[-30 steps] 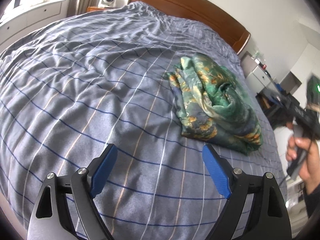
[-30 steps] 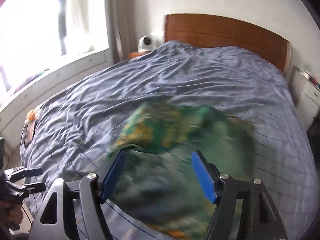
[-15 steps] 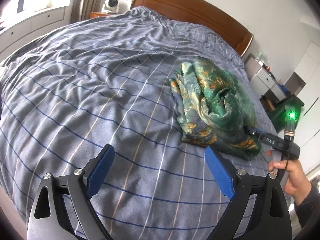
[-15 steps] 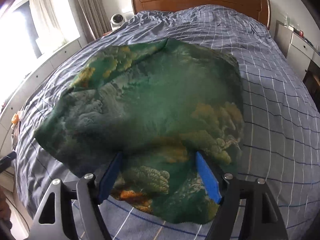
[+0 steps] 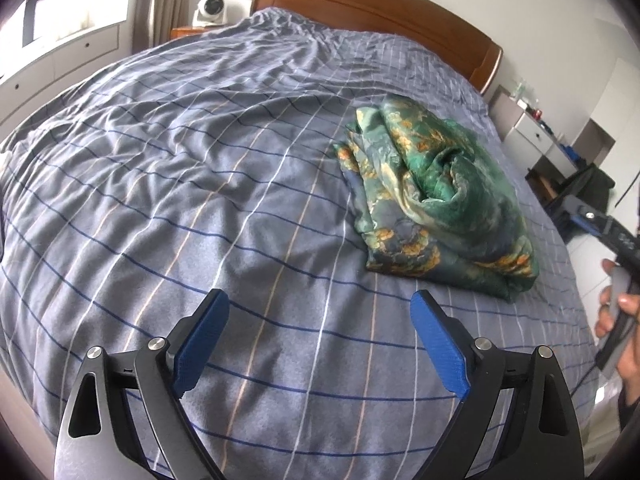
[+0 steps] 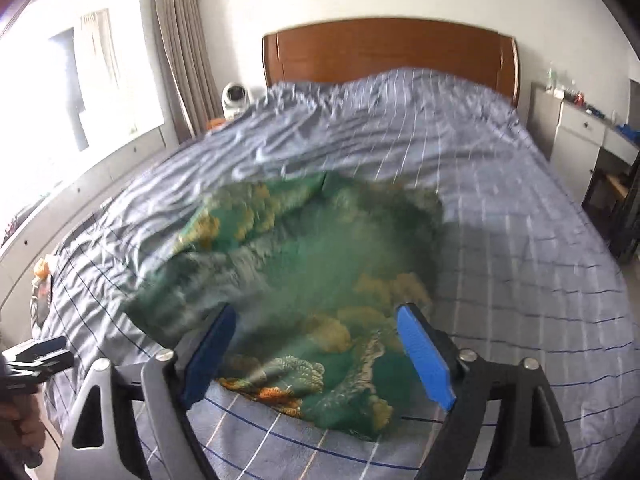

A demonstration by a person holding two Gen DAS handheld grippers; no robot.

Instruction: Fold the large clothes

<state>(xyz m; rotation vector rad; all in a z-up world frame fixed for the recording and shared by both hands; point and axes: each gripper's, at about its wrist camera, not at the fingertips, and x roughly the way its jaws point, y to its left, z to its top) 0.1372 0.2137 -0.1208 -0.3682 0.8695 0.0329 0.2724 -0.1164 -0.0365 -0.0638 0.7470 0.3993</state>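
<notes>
The green garment (image 5: 436, 200) lies bunched in loose folds on the bed (image 5: 200, 184), toward its right side, well short of the wooden headboard (image 5: 380, 12). Left gripper (image 5: 320, 344) hangs over bare bedding near the bed's foot, fingers spread wide, nothing between them. Right gripper (image 6: 316, 352), jaws opening, hovers over the garment's near edge without pinching it.

Bedspread (image 5: 180, 184) left open; garment (image 5: 436, 204) heaped right.
</notes>
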